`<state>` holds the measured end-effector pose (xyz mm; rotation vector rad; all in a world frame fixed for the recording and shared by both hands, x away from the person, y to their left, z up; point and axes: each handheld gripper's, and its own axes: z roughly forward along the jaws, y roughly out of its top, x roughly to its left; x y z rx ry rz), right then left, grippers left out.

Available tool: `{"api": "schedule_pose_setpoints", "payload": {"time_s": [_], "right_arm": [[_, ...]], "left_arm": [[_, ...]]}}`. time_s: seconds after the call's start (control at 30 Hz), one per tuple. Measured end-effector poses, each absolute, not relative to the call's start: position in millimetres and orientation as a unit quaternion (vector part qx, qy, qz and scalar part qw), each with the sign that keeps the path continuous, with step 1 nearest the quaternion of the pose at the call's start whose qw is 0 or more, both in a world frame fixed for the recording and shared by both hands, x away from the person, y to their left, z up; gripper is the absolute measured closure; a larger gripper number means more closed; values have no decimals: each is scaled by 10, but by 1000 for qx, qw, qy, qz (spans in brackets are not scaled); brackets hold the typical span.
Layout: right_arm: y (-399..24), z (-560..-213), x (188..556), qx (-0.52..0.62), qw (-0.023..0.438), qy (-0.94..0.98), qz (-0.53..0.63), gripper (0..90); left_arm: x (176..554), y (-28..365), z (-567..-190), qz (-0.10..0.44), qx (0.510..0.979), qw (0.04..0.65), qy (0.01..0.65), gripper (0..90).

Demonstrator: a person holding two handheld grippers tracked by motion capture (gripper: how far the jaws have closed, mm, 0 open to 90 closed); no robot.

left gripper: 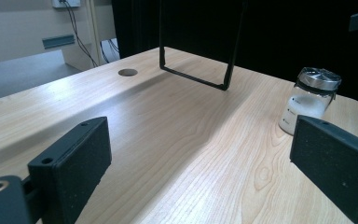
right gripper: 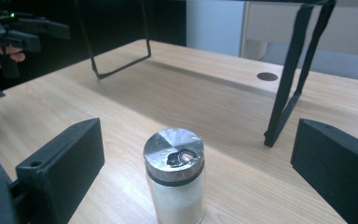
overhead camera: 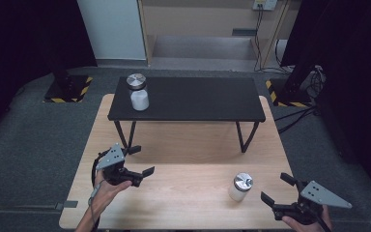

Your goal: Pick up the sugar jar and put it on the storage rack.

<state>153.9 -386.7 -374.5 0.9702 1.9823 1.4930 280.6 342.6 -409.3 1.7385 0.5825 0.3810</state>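
Right gripper (overhead camera: 276,189) fingers spread | left gripper (overhead camera: 141,160) fingers spread | glass jar (right gripper: 174,175), metal lid, white powder

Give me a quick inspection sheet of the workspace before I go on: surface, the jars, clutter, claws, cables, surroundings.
Surface: light wooden table, bare around the work; a black shelf stands on its far half.
Job's things: near jar, upright on the table, white contents, metal lid on; second jar, upright at the shelf's left end.
Clutter: nothing seen.
Claws: left claw open, over the table's left side, holding nothing; right claw open, just right of the near jar, not touching it.
Cables: one trails from the left claw along the forearm; more lie on the floor at the far right.
Surroundings: grey carpet, dark curtains on both sides, hazard-striped stand bases behind the table.
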Motion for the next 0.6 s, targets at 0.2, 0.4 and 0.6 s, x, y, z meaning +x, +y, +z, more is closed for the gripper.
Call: {"api": "schedule_pose_setpoints", "payload": {"time_s": [0.2,0.4,0.6], "right_arm": [[-3770,-3563,1701,349,215,753,516,41],[-3648,-3455,1887,344,193,782,483,45],[-3474,-3478,2063,347,173,802,455,58]], "left_arm": [[2804,3422,-4094,163,749,592,249,38],[2805,3431,-4098,161,748,593,249,38],[2806,3430,-4102,158,750,593,246,38]]}}
